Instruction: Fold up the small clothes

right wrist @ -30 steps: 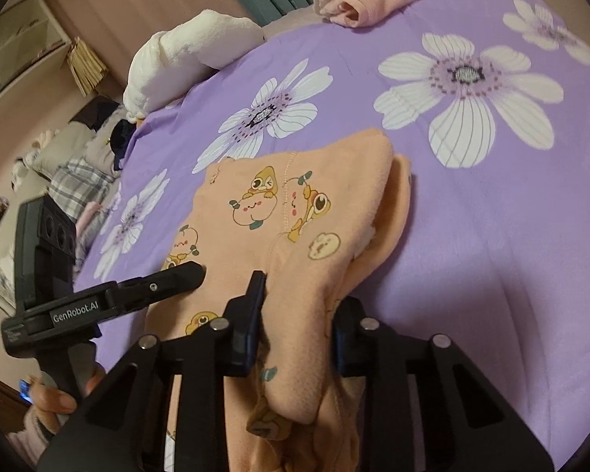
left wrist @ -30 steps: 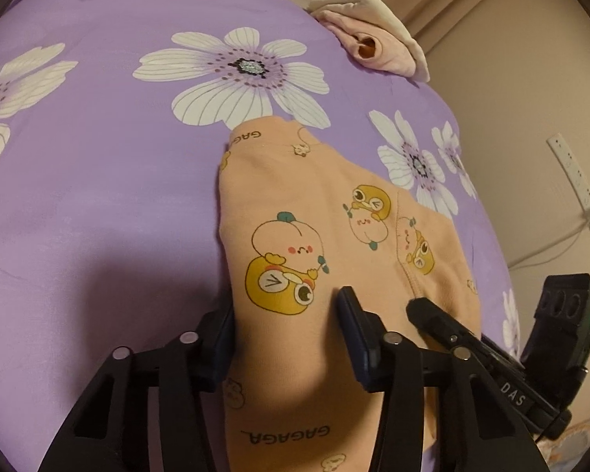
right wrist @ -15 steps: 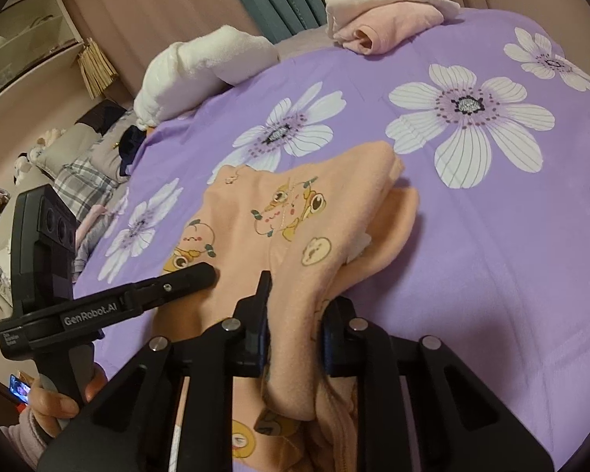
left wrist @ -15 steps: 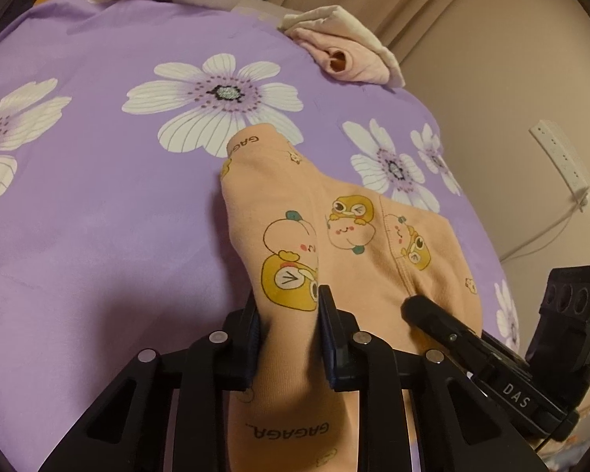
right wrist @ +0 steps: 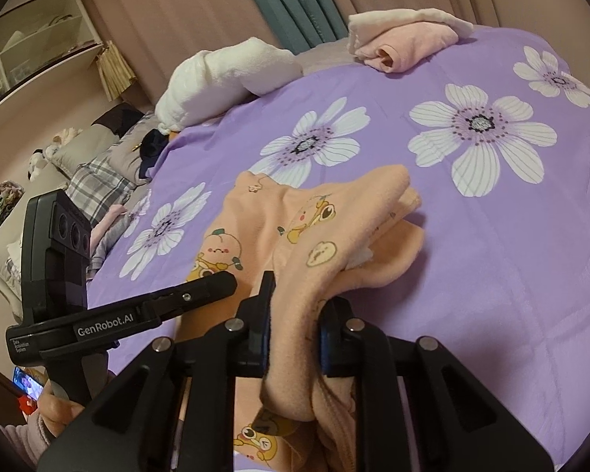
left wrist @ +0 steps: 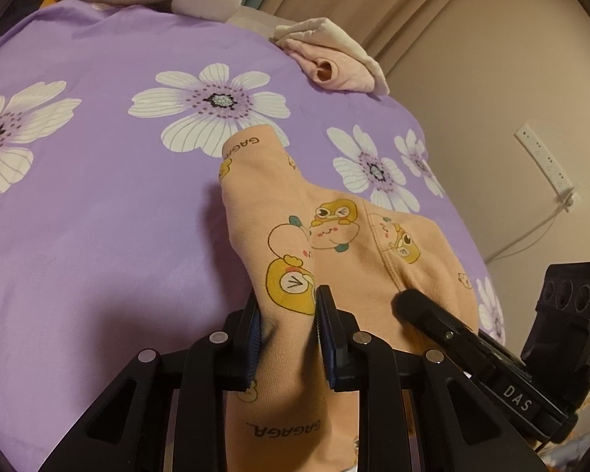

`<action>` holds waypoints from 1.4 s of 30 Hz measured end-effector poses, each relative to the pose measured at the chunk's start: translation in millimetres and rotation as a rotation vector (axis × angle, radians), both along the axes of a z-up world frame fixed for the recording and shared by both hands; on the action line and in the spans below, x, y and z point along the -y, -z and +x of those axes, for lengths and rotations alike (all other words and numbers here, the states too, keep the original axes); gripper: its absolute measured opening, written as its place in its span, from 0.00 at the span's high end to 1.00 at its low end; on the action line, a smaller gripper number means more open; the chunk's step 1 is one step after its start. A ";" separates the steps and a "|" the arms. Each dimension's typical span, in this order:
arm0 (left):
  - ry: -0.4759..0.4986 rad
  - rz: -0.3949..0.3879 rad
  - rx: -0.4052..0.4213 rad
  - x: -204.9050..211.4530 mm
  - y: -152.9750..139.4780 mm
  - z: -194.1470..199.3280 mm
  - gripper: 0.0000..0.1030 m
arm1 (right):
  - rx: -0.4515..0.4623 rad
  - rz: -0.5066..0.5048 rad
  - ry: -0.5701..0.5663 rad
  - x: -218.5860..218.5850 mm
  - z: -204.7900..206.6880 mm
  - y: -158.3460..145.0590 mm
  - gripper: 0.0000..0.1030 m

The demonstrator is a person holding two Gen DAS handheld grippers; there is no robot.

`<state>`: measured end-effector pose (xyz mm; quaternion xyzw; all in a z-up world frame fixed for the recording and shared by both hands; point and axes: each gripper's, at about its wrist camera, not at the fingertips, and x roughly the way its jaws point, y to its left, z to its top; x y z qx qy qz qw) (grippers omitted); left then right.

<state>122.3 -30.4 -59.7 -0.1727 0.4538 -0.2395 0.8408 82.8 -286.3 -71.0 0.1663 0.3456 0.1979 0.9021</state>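
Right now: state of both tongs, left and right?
Left tongs: shut on the peach garment, pinching a fold of it.
Right tongs: jaws closing on the same garment, pads already pressing a thick fold.

A home bedroom: a purple flowered bedspread [right wrist: 531, 275] fills the view, with curtains [right wrist: 295, 4] at twelve o'clock and shelves [right wrist: 31, 51] at ten.
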 end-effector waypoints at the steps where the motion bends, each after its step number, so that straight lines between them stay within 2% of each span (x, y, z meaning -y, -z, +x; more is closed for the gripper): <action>1: -0.003 -0.001 0.001 -1.5 -0.4 -1.4 0.77 | 0.004 -0.001 -0.004 -1.6 -0.3 -0.8 0.83; 16: -0.072 -0.038 0.021 -37.5 -10.3 -15.0 0.77 | 0.041 -0.015 -0.072 -36.6 -6.0 -15.6 0.83; 31: -0.137 -0.046 0.035 -79.5 -13.0 -14.2 0.77 | 0.054 -0.037 -0.139 -81.3 2.2 -23.8 0.83; 42: -0.183 -0.039 0.039 -95.2 -10.8 -5.1 0.77 | 0.061 -0.049 -0.173 -107.5 16.5 -23.8 0.83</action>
